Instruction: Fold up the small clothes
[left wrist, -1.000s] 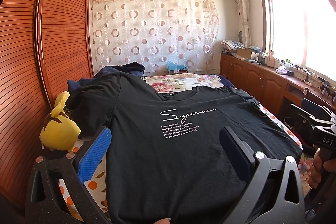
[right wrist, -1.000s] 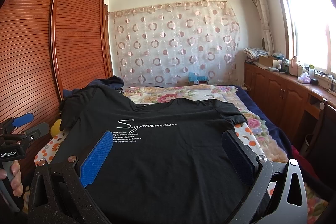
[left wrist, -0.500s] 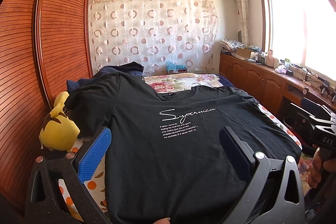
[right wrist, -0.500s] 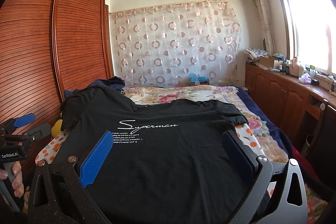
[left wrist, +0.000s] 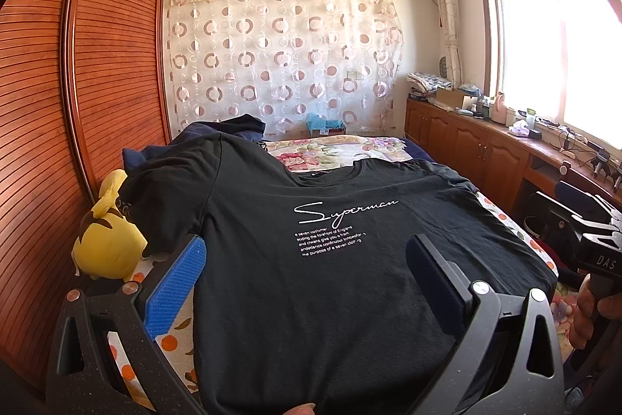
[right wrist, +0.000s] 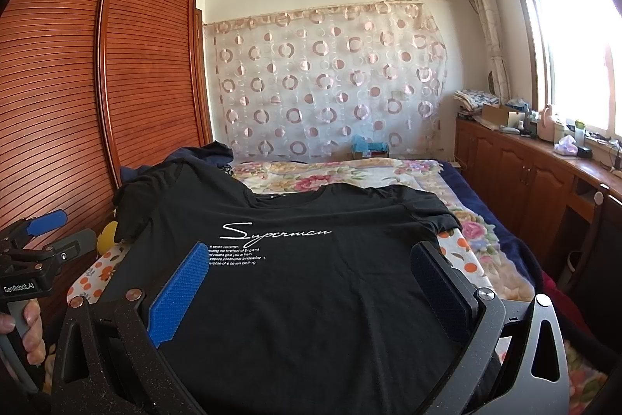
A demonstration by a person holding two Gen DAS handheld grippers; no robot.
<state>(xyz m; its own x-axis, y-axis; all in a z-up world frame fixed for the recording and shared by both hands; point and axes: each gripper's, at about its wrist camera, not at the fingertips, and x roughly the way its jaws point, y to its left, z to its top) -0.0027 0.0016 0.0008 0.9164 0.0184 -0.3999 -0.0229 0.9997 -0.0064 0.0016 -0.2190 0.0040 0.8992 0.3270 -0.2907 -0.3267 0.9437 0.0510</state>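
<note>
A black T-shirt (left wrist: pixel 311 271) with white "Superman" lettering lies spread face up on the bed, collar away from me; it also shows in the right wrist view (right wrist: pixel 311 279). My left gripper (left wrist: pixel 307 259) is open and empty, hovering over the shirt's lower left part. My right gripper (right wrist: pixel 311 271) is open and empty over the shirt's lower right part. The right gripper's body shows at the right edge of the left wrist view (left wrist: pixel 594 251); the left gripper's body shows at the left edge of the right wrist view (right wrist: pixel 35 259).
The bed (right wrist: pixel 388 177) has a floral cover. A yellow plush toy (left wrist: pixel 107 240) lies at the bed's left edge against a wooden wardrobe (left wrist: pixel 58 104). Dark blue clothes (left wrist: pixel 229 131) are piled behind the shirt. Wooden cabinets (left wrist: pixel 486 146) with clutter run along the right wall.
</note>
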